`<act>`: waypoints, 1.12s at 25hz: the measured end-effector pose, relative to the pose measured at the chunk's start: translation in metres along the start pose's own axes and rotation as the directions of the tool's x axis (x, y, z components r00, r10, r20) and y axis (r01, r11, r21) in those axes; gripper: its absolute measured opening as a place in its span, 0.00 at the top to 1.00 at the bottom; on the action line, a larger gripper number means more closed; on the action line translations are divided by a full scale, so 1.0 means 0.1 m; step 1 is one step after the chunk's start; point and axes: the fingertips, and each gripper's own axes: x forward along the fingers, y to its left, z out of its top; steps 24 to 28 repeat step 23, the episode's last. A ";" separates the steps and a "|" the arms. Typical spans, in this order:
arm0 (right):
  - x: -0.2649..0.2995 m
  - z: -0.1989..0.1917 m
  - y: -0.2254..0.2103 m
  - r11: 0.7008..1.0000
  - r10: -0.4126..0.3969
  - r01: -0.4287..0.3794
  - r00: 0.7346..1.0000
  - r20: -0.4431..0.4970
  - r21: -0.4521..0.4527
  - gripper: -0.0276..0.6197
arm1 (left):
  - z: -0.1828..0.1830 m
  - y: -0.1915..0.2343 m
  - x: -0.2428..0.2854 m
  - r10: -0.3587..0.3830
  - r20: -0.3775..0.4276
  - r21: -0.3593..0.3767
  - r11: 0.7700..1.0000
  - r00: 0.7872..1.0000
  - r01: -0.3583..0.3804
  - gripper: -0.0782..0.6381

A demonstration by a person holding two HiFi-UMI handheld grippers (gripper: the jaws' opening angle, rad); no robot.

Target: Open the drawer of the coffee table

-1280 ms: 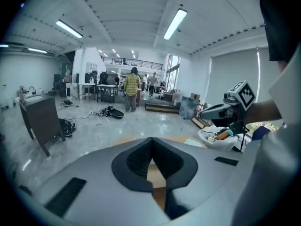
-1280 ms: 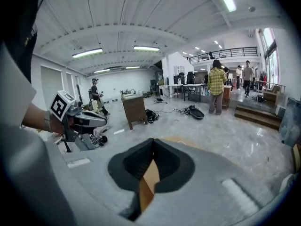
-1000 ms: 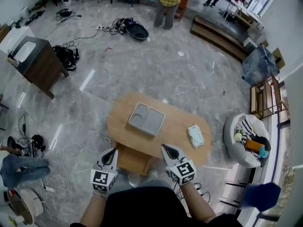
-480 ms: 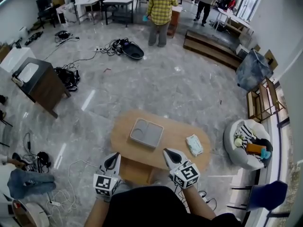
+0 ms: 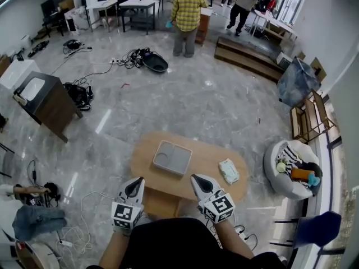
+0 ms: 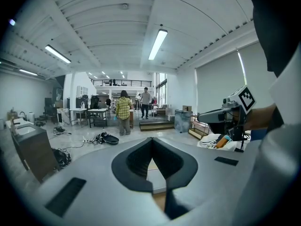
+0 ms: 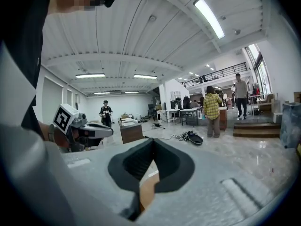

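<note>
At the far left of the head view a dark cabinet (image 5: 47, 102) with a white top stands on the grey floor (image 5: 224, 105), with cables (image 5: 78, 91) just beside it. Lower down, the left gripper (image 5: 136, 184) hangs over the floor near the table's near edge. Its jaws are pressed together with nothing between them, as the left gripper view shows. Just right of it, between the two grippers, sits the drawer (image 5: 160, 202), a wooden box jutting from under the near edge of the table (image 5: 207, 160). Its inside cannot be made out. On the oval wooden table a grey tray (image 5: 172, 158) lies left of the middle. The right gripper (image 5: 197, 181) is held over the table's near edge. Its jaws are also pressed together and hold nothing, and the right gripper view shows only a sliver of wood beneath them. A white packet (image 5: 229, 171) lies further right on the table, apart from the tray. Beyond the table's right end stands a round white seat (image 5: 280, 150) heaped with small things. At the back of the room a person in a yellow checked shirt (image 5: 188, 10) stands.
</note>
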 end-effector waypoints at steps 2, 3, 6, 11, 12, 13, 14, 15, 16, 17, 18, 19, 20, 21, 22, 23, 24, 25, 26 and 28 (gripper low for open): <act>0.00 0.02 0.00 1.000 -0.004 0.004 1.000 0.002 -0.012 0.96 | 0.00 -0.02 0.02 -0.003 0.001 0.001 1.000 1.000 0.003 0.87; 0.00 0.03 0.00 1.000 -0.006 0.006 1.000 0.007 -0.010 0.96 | -0.01 -0.02 0.02 -0.007 0.001 0.000 1.000 1.000 0.007 0.87; 0.01 0.05 -0.02 1.000 -0.007 0.007 1.000 0.018 -0.005 0.96 | -0.01 0.00 0.03 -0.003 0.003 -0.001 1.000 1.000 0.003 0.87; 0.00 0.04 -0.06 1.000 -0.011 0.011 1.000 0.013 -0.015 0.96 | 0.02 0.03 0.03 0.007 0.007 -0.008 1.000 1.000 -0.007 0.87; -0.01 0.03 -0.06 1.000 -0.012 0.012 1.000 0.011 -0.016 0.96 | 0.00 0.02 0.02 0.003 0.004 -0.006 1.000 1.000 -0.003 0.87; -0.02 0.02 -0.07 1.000 -0.013 0.014 1.000 0.009 -0.016 0.96 | -0.03 0.01 0.02 -0.001 -0.002 -0.006 1.000 1.000 0.001 0.87; -0.03 0.02 -0.07 1.000 -0.015 0.015 1.000 0.009 -0.015 0.96 | -0.06 -0.01 0.01 -0.004 -0.006 -0.007 1.000 1.000 0.004 0.87; -0.04 0.01 -0.08 1.000 -0.016 0.016 1.000 0.009 -0.015 0.96 | -0.07 -0.02 0.01 -0.006 -0.006 -0.008 1.000 1.000 0.006 0.87; -0.05 0.01 -0.09 1.000 -0.018 0.018 1.000 0.010 -0.014 0.96 | -0.05 -0.03 0.01 -0.003 -0.004 -0.007 1.000 1.000 0.003 0.87; -0.07 0.01 -0.09 1.000 -0.019 0.019 1.000 0.011 -0.012 0.96 | -0.03 -0.04 0.00 0.003 -0.003 -0.005 1.000 1.000 -0.003 0.87; -0.08 0.00 -0.10 1.000 -0.020 0.020 1.000 0.010 -0.010 0.96 | -0.02 -0.04 0.00 0.009 -0.004 -0.006 1.000 1.000 -0.009 0.87; -0.09 -0.01 -0.11 1.000 -0.021 0.021 1.000 0.008 -0.010 0.96 | -0.02 -0.05 0.01 0.013 -0.007 -0.008 1.000 1.000 -0.013 0.87; -0.09 -0.01 -0.12 1.000 -0.022 0.022 1.000 0.007 -0.011 0.96 | -0.02 -0.06 0.02 0.015 -0.009 -0.010 1.000 1.000 -0.015 0.87; -0.10 -0.02 -0.13 1.000 -0.022 0.022 1.000 0.006 -0.012 0.96 | -0.02 -0.06 0.02 0.016 -0.010 -0.012 1.000 1.000 -0.016 0.87; -0.10 -0.01 -0.13 1.000 -0.022 0.022 1.000 0.007 -0.015 0.96 | -0.02 -0.06 0.03 0.016 -0.011 -0.013 1.000 1.000 -0.016 0.87; -0.10 -0.01 -0.14 1.000 -0.023 0.023 1.000 0.008 -0.017 0.96 | -0.02 -0.07 0.04 0.016 -0.011 -0.013 1.000 1.000 -0.016 0.87; -0.10 -0.01 -0.14 1.000 -0.023 0.023 1.000 0.008 -0.017 0.96 | -0.02 -0.07 0.04 0.016 -0.011 -0.013 1.000 1.000 -0.016 0.87; -0.10 -0.01 -0.14 1.000 -0.023 0.023 1.000 0.008 -0.017 0.96 | -0.02 -0.07 0.04 0.016 -0.011 -0.013 1.000 1.000 -0.016 0.87; -0.10 -0.01 -0.14 1.000 -0.023 0.023 1.000 0.008 -0.017 0.96 | -0.02 -0.07 0.04 0.016 -0.011 -0.013 1.000 1.000 -0.016 0.87; -0.10 -0.01 -0.14 1.000 -0.023 0.023 1.000 0.008 -0.017 0.96 | -0.02 -0.07 0.04 0.016 -0.011 -0.013 1.000 1.000 -0.016 0.87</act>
